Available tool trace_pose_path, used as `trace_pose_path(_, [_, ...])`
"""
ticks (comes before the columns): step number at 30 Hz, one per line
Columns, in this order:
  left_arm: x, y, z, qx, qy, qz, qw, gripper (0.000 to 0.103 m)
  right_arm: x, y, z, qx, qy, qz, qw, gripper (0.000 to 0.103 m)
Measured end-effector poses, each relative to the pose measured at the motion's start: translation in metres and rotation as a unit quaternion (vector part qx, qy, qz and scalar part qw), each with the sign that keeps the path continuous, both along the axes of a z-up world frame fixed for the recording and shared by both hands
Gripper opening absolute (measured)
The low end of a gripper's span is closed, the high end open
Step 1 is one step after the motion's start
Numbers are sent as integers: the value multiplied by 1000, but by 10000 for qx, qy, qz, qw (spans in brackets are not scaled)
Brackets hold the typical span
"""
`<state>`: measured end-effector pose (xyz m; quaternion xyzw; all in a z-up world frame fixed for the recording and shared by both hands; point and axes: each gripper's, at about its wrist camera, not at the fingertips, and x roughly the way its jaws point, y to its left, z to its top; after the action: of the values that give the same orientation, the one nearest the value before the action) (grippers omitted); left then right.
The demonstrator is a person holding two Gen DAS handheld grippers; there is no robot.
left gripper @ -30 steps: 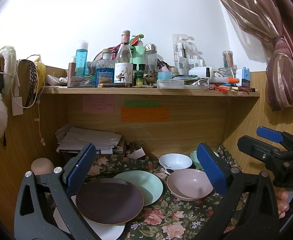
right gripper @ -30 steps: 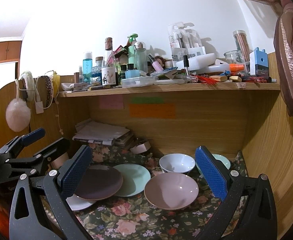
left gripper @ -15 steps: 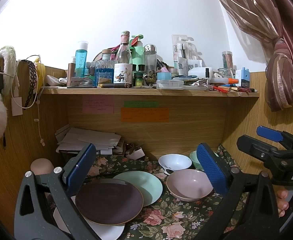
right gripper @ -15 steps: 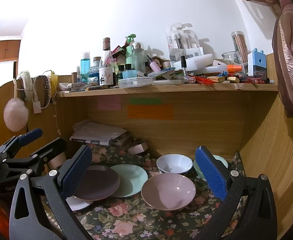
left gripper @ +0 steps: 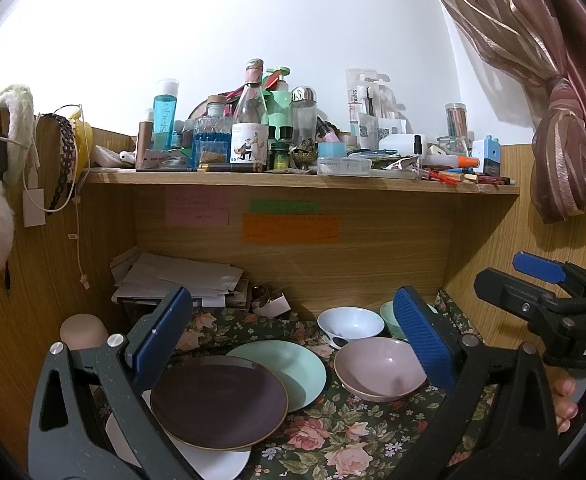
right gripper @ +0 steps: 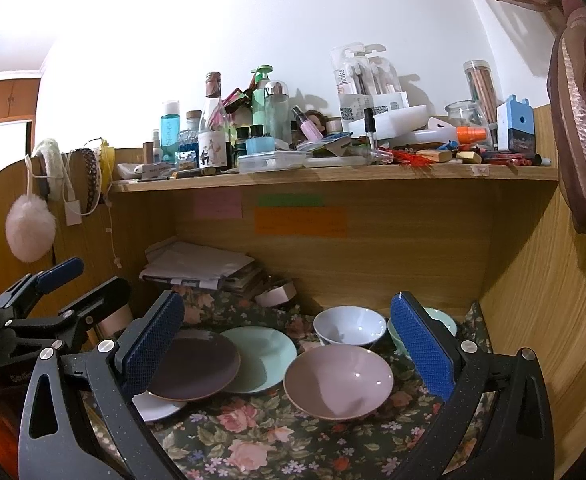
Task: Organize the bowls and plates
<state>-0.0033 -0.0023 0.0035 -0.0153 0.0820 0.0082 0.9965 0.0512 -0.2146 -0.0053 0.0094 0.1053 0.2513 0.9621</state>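
Pink bowl (right gripper: 337, 383) between spread right gripper (right gripper: 293, 354) fingers — untouched, left gripper (left gripper: 293, 340) likewise spread.

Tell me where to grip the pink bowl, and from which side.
Grip the pink bowl at its near rim, one of the right gripper fingers inside and one outside, coming from the front. It sits upright and open, and the white bowl crowds its far edge.

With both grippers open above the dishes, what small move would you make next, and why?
Probably lower the right gripper onto the rim of the pink bowl. Its jaws are open and empty, and that bowl sits nearest, alone on the floral cloth, apart from the white bowl and the overlapping plates.
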Motion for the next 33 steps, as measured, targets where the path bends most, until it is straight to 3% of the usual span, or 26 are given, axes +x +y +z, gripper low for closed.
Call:
trace_pose_path(17, [14, 21, -15, -163, 170, 33, 9997, 102, 10, 12, -10, -88, 50, -1, 9999, 103])
trace_pose_path(27, [37, 49, -45, -318, 653, 279, 9970, 102, 38, 47, -31, -441, 504, 218, 9975, 103])
trace_pose_path(33, [56, 74, -71, -385, 1092, 485, 9921, 102, 67, 73, -57, -673, 1000, 508, 9914, 103])
